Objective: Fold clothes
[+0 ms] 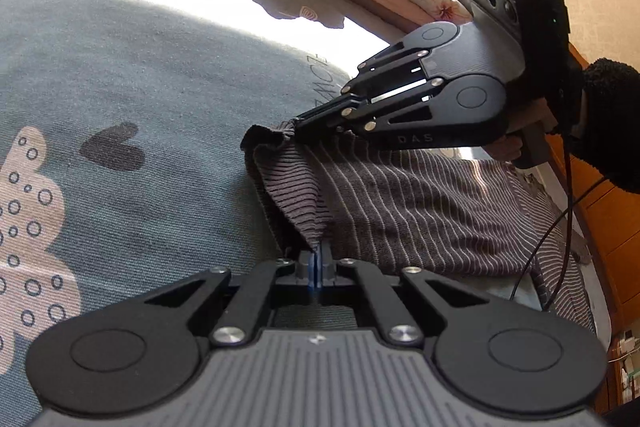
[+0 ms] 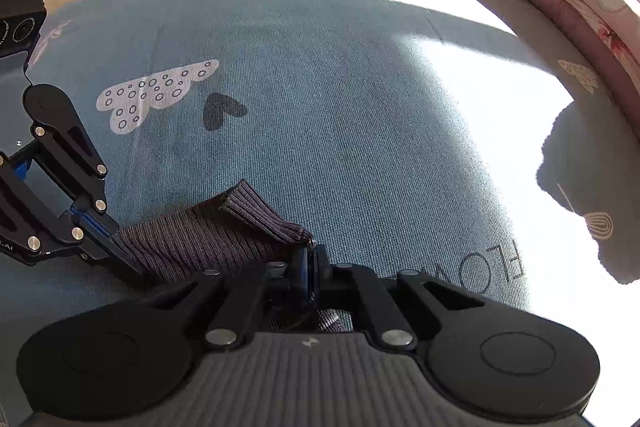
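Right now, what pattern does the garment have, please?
Dark grey-brown garment with thin pale stripes; left wrist view.

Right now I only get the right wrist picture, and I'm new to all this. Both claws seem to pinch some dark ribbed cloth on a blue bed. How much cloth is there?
Observer: Far more than you see. The left wrist view shows a brown striped sweater spread out behind the right gripper, toward the bed's edge.
Operator: Is the left gripper really shut on it?
Observer: Yes. From its own camera the left gripper has its jaws together on a raised fold of the knit.
Operator: Who holds my gripper?
Observer: A hand in a black fuzzy sleeve, with a cable hanging below.
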Tool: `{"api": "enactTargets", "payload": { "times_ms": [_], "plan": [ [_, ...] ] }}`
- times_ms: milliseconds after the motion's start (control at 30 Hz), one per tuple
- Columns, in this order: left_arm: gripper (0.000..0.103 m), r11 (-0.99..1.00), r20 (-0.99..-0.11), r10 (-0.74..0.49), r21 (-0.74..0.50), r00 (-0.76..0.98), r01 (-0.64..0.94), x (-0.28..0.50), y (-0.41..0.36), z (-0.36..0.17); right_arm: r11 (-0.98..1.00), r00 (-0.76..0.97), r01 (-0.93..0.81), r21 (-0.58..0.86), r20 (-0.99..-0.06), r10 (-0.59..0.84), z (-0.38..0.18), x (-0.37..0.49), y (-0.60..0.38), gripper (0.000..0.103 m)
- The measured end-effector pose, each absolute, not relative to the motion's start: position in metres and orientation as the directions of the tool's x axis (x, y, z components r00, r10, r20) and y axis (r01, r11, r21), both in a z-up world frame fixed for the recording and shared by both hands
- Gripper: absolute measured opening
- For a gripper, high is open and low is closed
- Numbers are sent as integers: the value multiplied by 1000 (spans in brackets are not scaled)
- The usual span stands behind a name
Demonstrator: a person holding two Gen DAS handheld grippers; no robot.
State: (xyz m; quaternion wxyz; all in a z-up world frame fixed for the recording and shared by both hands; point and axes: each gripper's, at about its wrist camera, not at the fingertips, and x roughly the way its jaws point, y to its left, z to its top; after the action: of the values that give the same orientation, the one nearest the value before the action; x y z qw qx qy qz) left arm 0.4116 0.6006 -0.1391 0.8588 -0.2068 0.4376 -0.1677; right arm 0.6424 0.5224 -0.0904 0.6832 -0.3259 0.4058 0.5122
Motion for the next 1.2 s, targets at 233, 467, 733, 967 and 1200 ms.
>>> {"api": "enactTargets", "payload": {
  "times_ms": [233,467,733,967,1200],
  "plan": [
    [0,894,-735,-384,-447,559,26,409,611,-136,399,238,-916,-41,-857,457,-84,643,508,11],
    [0,903,-724,-267,-419,635,-98,384,634,-103,591,363,-805,-51,-831,422,-38,635,426,13],
    [3,863,-631,-474,-473,614,180,440,544,-101,779,329,-626,33,-895,302,-75,592,357,13],
    [5,932,-735,-358,-323,576,166,477,520,-139,841,425,-541,31,-853,304,-111,616,370,13],
    [9,926,-705,-358,-350,613,139,465,527,-104,867,477,-492,73,-811,339,-84,657,352,13]
  ]
}}
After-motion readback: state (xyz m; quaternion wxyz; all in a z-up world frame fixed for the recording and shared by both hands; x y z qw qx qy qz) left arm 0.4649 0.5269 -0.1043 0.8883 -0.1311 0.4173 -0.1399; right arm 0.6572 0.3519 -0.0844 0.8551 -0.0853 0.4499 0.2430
